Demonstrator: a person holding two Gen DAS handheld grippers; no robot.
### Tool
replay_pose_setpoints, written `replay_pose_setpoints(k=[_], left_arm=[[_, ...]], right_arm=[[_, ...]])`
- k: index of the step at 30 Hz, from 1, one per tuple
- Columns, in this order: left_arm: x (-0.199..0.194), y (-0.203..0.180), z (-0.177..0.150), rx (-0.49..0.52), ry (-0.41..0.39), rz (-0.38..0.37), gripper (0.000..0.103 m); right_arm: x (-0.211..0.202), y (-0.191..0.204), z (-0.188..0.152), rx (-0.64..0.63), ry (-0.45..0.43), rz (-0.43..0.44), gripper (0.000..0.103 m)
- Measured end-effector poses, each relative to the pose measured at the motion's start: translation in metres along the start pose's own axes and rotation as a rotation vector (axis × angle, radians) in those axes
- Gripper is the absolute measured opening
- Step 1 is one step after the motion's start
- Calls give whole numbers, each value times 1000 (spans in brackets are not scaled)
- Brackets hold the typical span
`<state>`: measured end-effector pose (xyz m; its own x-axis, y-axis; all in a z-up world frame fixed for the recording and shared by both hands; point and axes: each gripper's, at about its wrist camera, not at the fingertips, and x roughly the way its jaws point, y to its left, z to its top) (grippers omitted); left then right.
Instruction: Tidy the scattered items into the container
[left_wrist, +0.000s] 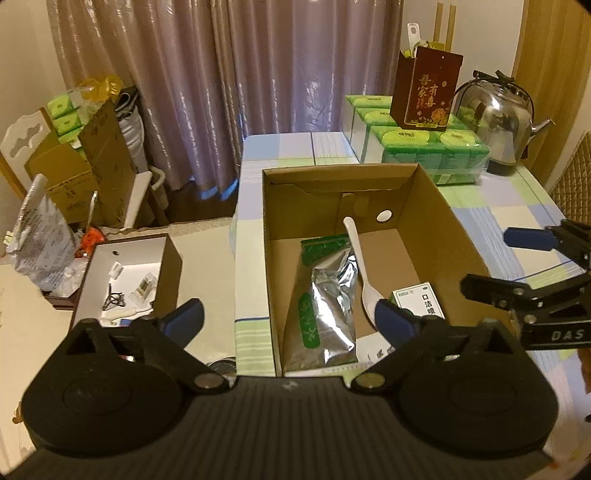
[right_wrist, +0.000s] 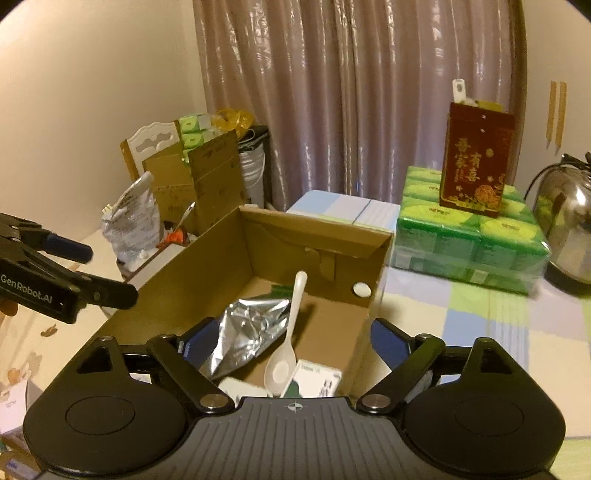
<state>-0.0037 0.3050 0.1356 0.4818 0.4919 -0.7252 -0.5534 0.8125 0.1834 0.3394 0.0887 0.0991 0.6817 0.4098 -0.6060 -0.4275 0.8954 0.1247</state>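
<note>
An open cardboard box (left_wrist: 443, 221) stands on the checked tablecloth; it also shows in the right wrist view (right_wrist: 207, 266). Inside lie a silver foil pouch (left_wrist: 328, 295) (right_wrist: 247, 332), a white plastic spoon (left_wrist: 360, 266) (right_wrist: 288, 343) and a small white-and-green carton (left_wrist: 421, 301) (right_wrist: 317, 380). My left gripper (left_wrist: 291, 314) is open and empty above the box's near edge. My right gripper (right_wrist: 291, 339) is open and empty over the box; it also shows at the right of the left wrist view (left_wrist: 495, 262).
A green tissue multipack (left_wrist: 428, 147) with a red gift box (left_wrist: 424, 92) on it and a steel kettle (left_wrist: 495, 118) stand at the table's back right. Left of the table are a small open box (left_wrist: 129, 273), a plastic bag (left_wrist: 40, 240) and cardboard cartons (left_wrist: 92, 166).
</note>
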Motion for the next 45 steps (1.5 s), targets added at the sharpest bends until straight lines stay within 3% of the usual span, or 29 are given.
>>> replay_pose_setpoints(k=[5, 18, 26, 33, 45], left_arm=[[-27, -7, -20, -11, -32, 21, 102], [-98, -29, -69, -92, -78, 90, 102], [-130, -46, -114, -110, -34, 133, 102], [-160, -63, -145, -136, -27, 154, 102], [-206, -91, -180, -202, -46, 153, 102]], right_arm=[[-26, 6, -12, -18, 8, 2, 101], [-90, 27, -35, 13, 34, 35, 101], [-127, 35, -54, 49, 55, 33, 101], [-156, 31, -83, 107, 106, 37, 101], [-200, 47, -124, 73, 149, 61, 101]])
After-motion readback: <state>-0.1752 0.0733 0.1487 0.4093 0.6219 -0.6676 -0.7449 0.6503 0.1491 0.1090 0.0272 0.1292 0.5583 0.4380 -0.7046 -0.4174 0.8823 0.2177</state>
